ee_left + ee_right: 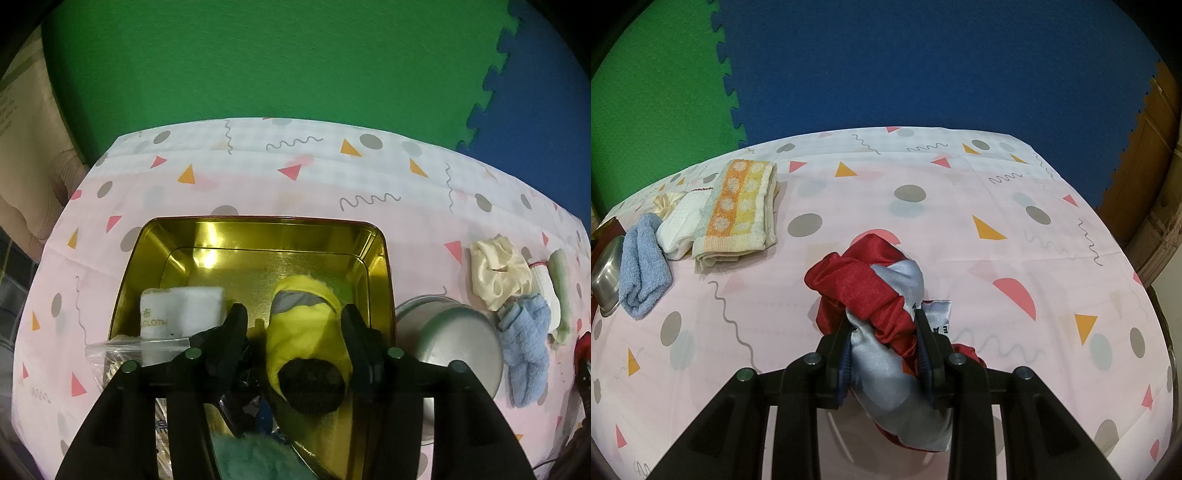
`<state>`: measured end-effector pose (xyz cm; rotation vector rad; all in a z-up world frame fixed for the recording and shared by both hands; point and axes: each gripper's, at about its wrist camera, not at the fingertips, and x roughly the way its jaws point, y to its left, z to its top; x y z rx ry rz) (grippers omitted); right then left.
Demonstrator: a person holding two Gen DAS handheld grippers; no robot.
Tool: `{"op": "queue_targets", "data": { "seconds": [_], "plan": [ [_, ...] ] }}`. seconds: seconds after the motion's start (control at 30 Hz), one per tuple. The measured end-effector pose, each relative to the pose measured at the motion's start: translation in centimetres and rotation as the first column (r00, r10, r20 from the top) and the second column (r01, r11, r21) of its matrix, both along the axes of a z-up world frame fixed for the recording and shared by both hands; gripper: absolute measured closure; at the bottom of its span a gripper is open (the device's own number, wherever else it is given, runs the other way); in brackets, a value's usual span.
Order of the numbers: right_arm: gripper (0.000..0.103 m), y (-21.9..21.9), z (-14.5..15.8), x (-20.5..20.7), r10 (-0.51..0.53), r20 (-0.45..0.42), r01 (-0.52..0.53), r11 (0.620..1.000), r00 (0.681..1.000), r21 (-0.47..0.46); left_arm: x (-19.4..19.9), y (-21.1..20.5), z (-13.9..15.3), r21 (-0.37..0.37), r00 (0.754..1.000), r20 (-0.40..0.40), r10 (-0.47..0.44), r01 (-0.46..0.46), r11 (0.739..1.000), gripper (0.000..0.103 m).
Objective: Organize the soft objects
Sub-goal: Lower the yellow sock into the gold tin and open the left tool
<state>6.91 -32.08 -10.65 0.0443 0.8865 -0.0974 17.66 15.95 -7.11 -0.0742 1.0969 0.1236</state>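
Item: yellow sock (306, 332), grey band, dark toe patch. It lay between the jaws of my left gripper (295, 343), inside the gold tin (258, 229). The jaws stood part open; the right pad was at the sock's edge, the left pad apart from it, so I judged nothing was gripped. The sock rested in the tin.

Also in the tin — a white cloth pack (181, 310) just left of my left finger, and a clear zip bag (110, 350) over the near-left rim. A teal fluffy piece (255, 458) lay below the jaws.

Right of that gripper, outside the tin: a steel bowl (450, 347), then a blue towel (524, 347) and a cream cloth (498, 273).

Item: red scrunchie (864, 288) bundled with a pale blue satin cloth (897, 369). My right gripper (882, 354) was clamped on the pair, above the patterned tablecloth (960, 221). Well off to its left lay an orange dotted towel (738, 206).

Step in hand, as I judged it: releasing the sock into the tin. Next move called for lifting the left gripper clear without snagging the sock, then carrying the red-and-blue bundle to its place.
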Motion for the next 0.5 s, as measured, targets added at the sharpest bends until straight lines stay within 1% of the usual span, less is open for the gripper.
{"op": "queue_targets", "data": {
  "seconds": [0.23,0.33,0.5],
  "plan": [
    [0.072,0.0,0.0,0.0,0.000,-0.001,0.000,1.000,1.000,-0.002,-0.6,-0.2,0.5,0.010,1.000,0.018,0.000,0.000,1.000,0.053],
    [0.072,0.0,0.0,0.0,0.000,-0.001,0.000,1.000,1.000,-0.003,-1.1,-0.4,0.8,0.028,1.000,0.026,-0.006,0.006,1.000,0.053],
    [0.072,0.0,0.0,0.0,0.000,-0.004,0.000,1.000,1.000,-0.007,-2.8,-0.9,2.0,0.055,0.998,0.068,-0.015,0.011,0.998,0.049]
  ]
}}
